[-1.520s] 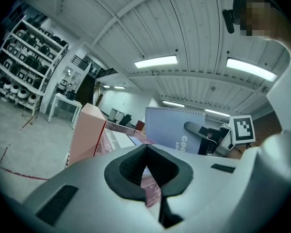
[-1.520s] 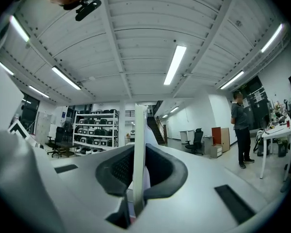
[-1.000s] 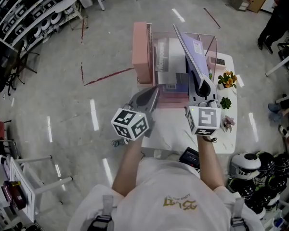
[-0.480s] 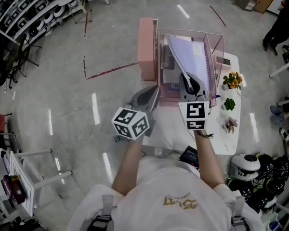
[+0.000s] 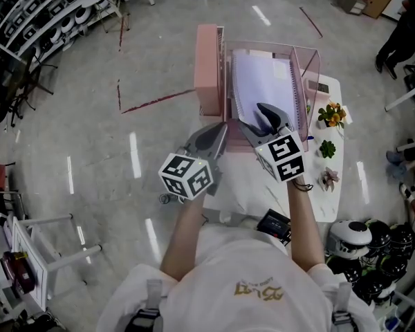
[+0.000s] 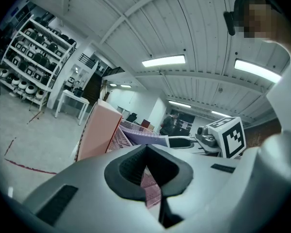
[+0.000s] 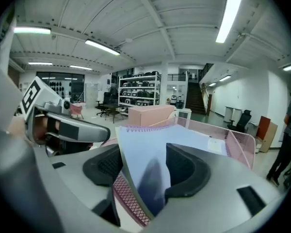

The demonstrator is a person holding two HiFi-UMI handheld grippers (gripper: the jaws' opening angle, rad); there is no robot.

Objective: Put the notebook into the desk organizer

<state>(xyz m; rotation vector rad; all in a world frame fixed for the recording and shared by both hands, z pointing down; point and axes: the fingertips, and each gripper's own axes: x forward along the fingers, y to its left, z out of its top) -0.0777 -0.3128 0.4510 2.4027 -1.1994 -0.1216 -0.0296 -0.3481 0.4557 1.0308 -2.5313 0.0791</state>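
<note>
Down inside the desk organizer (image 5: pixel 314 75) the notebook (image 5: pixel 263 81) sits propped on its own, so the right gripper (image 5: pixel 260 118) is opening its fingers, near edge loose between them. Left gripper (image 5: pixel 218 131) looks unneeded, fingers together on nothing.

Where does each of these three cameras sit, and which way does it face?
Head view: on the person's head, facing steeply down at the desk organizer, notebook, left gripper and right gripper; arms show.
Left gripper view: on the left gripper, facing along its shut fingers toward the desk organizer; shirt at right.
Right gripper view: on the right gripper, facing along fingers that are opening, notebook between them.
Shared: both gripper views show the notebook and the other gripper.
</note>
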